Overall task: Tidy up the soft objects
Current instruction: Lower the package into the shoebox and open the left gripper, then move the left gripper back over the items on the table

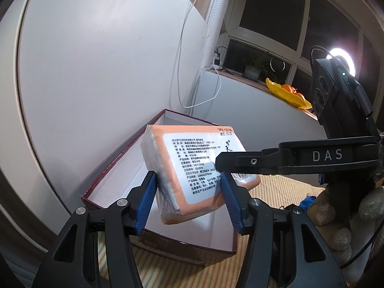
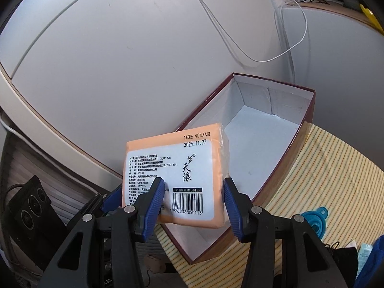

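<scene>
— One pack of tissues is all they are handling: peach-orange wrap, a big white label with black print, a date and a barcode facing up. It hangs tilted in the air over the near end of the open box, not resting on it.

— Who has hold of it?

— Both, as far as I can see. The left gripper has its blue pads clenched on the pack's two long faces, one on the clear plastic side, the other against the labelled face. The right gripper comes in from the other side; from its own camera one blue pad lies over the label and the other presses the pack's right edge, so it is grasping the same pack. In the left view its black finger reaches across the label.

— And the box?

— Dark red outside, plain white inside, nothing lying on the floor of it that I can make out. It stands on a yellow striped cloth, pushed up near the white wall.

— Anything else around?

— A white cable loops down the wall behind the box. A blue ring-shaped thing lies on the cloth to the right. Farther off, on the window ledge, a yellow dish holds oranges, and a round lamp glares beside the dark window. The hand on the right gripper wears a pale knit glove.
</scene>
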`<move>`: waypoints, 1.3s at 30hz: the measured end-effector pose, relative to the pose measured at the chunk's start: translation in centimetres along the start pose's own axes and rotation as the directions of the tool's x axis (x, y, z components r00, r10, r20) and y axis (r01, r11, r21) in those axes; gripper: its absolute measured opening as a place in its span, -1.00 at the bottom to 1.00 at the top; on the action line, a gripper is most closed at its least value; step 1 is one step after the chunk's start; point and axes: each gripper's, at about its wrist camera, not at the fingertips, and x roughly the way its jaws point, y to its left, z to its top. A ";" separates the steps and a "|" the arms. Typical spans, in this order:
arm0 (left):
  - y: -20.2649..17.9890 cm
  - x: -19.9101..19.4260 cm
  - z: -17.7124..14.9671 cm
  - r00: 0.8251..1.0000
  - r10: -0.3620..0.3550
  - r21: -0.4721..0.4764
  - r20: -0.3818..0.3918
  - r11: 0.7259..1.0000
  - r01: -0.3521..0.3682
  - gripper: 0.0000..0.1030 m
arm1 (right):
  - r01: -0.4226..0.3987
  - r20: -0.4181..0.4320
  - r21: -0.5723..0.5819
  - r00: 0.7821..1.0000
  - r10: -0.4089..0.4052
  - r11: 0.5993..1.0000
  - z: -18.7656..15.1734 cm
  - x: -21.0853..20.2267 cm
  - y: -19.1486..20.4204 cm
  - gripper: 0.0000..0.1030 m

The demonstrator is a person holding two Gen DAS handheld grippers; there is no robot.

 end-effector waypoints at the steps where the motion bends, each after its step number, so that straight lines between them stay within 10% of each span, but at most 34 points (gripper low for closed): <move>1: 0.1 0.1 -0.1 1.000 0.006 0.001 -0.003 1.000 -0.006 0.04 | 0.016 0.004 -0.008 1.000 -0.016 1.000 0.1 0.1 0.1 -0.10; 19: 0.0 -0.8 -1.1 1.000 0.009 -0.029 -0.021 1.000 -0.009 0.04 | 0.056 0.085 0.013 0.995 -0.057 0.998 -1.7 -3.8 -1.0 0.12; 39: -4.6 -3.0 -3.3 0.991 -0.113 -0.004 -0.072 0.994 0.114 0.04 | 0.150 0.256 0.213 0.945 -0.204 0.965 -13.2 -18.7 -10.6 0.26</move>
